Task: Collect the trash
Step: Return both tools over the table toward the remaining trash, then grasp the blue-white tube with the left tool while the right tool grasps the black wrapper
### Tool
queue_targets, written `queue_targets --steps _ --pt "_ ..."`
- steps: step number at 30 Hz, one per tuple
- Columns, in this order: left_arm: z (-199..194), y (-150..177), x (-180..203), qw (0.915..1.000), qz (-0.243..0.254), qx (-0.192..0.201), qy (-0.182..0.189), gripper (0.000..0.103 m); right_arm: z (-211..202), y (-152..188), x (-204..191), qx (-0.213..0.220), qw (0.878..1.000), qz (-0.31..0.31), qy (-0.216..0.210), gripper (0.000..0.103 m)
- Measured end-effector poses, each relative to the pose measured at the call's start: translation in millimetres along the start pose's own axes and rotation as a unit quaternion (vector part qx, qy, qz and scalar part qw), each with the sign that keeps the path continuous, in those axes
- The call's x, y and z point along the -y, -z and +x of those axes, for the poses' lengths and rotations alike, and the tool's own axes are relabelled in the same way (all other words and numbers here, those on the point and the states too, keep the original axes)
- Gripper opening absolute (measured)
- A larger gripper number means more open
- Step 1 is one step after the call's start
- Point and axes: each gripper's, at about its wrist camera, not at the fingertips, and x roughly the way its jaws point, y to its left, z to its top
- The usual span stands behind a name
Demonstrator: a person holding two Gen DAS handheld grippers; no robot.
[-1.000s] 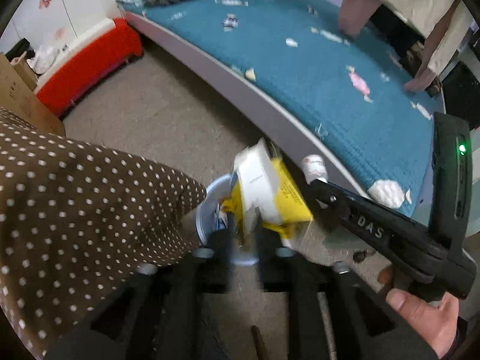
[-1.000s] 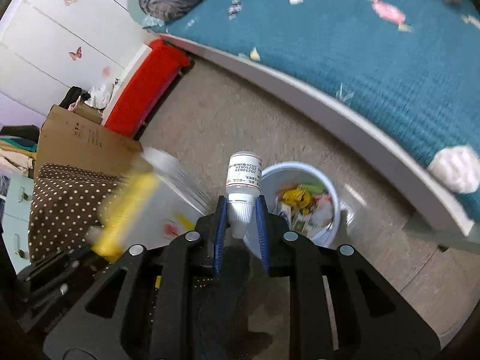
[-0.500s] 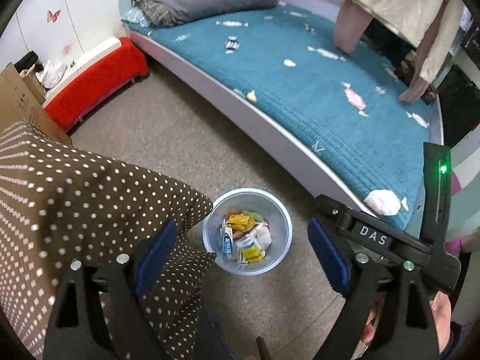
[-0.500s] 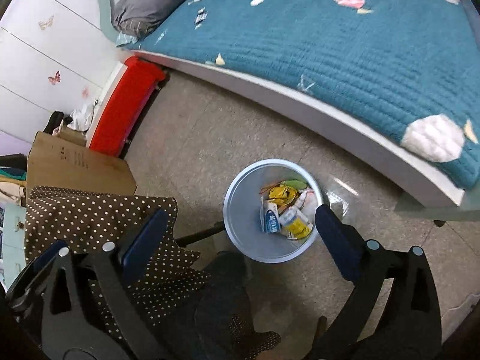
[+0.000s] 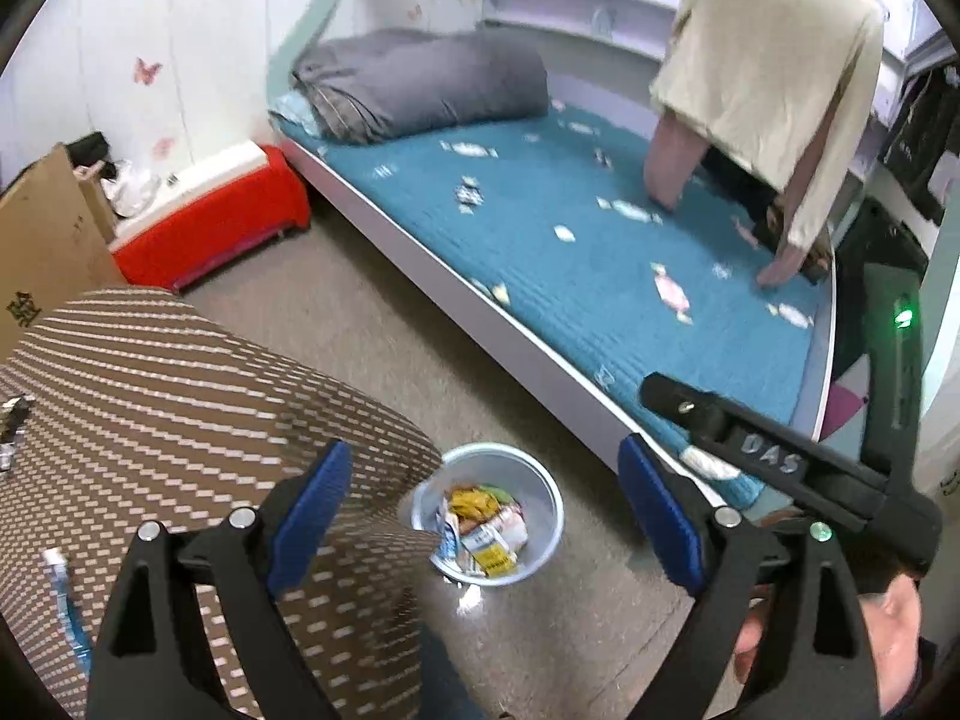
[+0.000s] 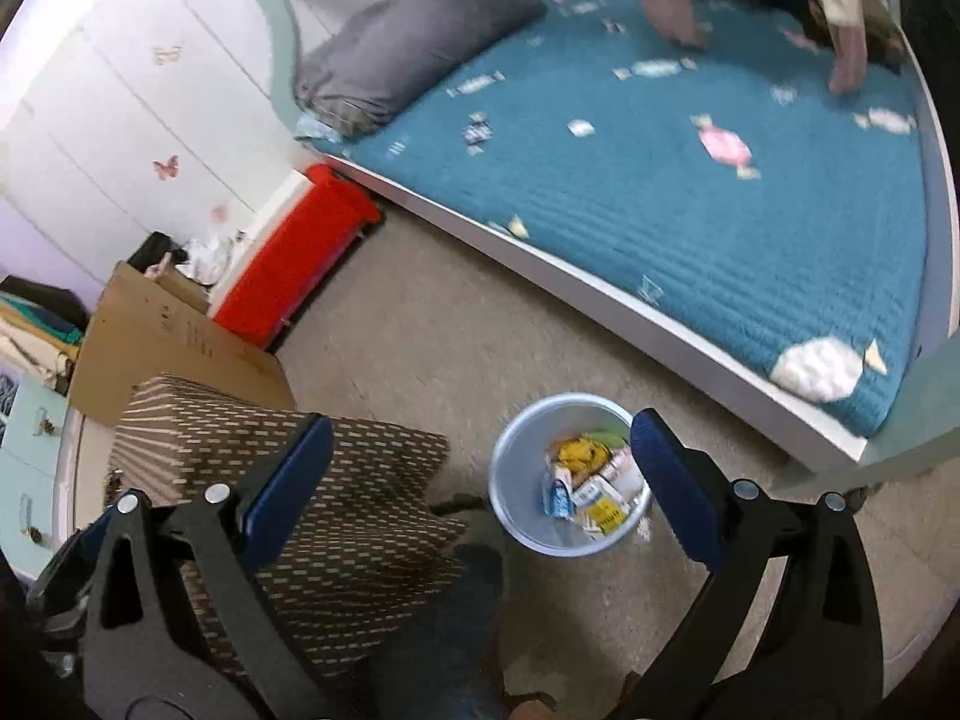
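Here we hold both tools above the floor, pointing down at an angle. Our left gripper (image 5: 483, 507) has its blue pads (image 5: 309, 507) spread wide with nothing between them; the jaws have just been opening, though they have barely widened in the last moment. Our right gripper (image 6: 480, 489) is just as wide apart and empty, having likewise just been opening. In the left view the right gripper's black body (image 5: 774, 459) crosses the lower right corner, with part of a hand (image 5: 894, 654) below it.

Below and between the pads stands the bin (image 6: 510, 501), a pale round pail on the speckled floor (image 6: 432, 324). The trash (image 6: 585, 483) lies inside it: a yellow wrapper, small white and blue packets, and a carton with a yellow label. The bin sits just beside the hanging corner of a brown dotted cloth (image 5: 180, 396), and near the white edge of the bed (image 6: 606, 288).

Further off, a cardboard box (image 6: 174, 342) stands behind the cloth, and a red box (image 5: 216, 228) lies along the wall at the bed's head end. The bed's teal cover (image 5: 576, 252) carries scattered candy-print shapes, and a grey folded quilt (image 5: 420, 84) rests at its far end. Clothes (image 5: 762, 60) hang over the far right side.
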Motion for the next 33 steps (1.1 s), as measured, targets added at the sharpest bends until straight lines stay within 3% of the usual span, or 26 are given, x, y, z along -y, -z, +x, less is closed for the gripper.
queue_targets --steps 11,15,19,25,33 --pt "-94 13 -69 0.9949 -0.044 0.083 -0.036 0.090 -54 14 -107 0.044 0.994 -0.085 -0.045 0.097" --pt "-118 30 -104 0.9915 -0.058 0.093 -0.070 0.092 -60 29 -141 0.041 0.991 -0.111 -0.065 0.097" --pt "-125 51 -143 0.9880 -0.082 0.082 -0.102 0.092 -62 44 -170 0.037 0.986 -0.141 -0.078 0.097" --pt "-124 83 -197 0.9816 -0.135 0.060 -0.122 0.092 -52 70 -208 0.024 0.979 -0.182 -0.085 0.097" --pt "-105 105 -224 0.9802 -0.152 0.033 -0.123 0.091 -29 103 -242 0.008 0.970 -0.232 -0.075 0.097"
